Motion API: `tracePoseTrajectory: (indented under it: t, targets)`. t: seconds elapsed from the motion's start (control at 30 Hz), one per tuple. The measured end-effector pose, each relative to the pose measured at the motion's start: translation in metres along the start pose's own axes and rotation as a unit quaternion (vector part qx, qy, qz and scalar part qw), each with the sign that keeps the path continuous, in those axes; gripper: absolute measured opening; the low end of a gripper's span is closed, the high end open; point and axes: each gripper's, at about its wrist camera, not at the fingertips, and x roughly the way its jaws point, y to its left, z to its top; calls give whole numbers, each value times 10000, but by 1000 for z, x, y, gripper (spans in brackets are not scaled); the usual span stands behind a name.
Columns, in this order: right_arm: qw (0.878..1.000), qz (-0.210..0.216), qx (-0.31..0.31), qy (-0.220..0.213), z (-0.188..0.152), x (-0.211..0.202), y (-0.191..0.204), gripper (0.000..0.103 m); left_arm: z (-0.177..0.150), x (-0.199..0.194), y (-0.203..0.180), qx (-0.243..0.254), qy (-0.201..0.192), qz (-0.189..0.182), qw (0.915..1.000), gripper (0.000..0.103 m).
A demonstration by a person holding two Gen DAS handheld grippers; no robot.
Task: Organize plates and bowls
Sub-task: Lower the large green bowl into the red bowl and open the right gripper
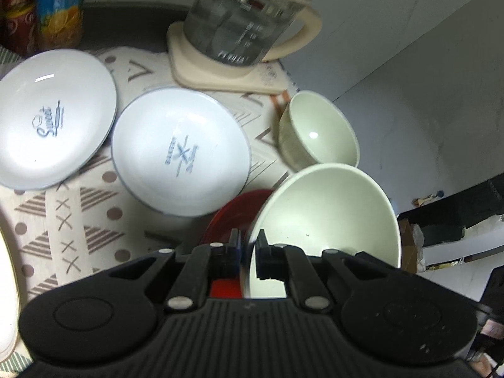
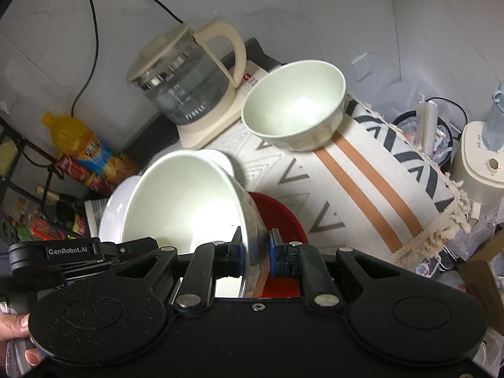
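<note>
While both claws pinch rims, left claw (image 1: 249, 245) and right claw (image 2: 255, 249) on seemingly one pale green bowl (image 2: 186, 201), uneven pulls may tip it onto the red plate (image 2: 283, 217).

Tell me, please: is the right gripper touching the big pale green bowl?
Touching. In the right wrist view the right gripper is shut on the rim of the big pale green bowl, one pad inside the wall and one outside.

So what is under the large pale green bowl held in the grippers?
A red plate shows beneath the large pale green bowl; most of it is covered, so contact cannot be told.
</note>
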Motion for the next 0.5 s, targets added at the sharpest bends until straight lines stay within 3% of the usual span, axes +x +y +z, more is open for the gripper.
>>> tracePoseTrajectory:
  t: [0.5]
  targets:
    - [9988,-332,-300,219,-12,21,4,15,-2,20,1,506,323,556,9967,12]
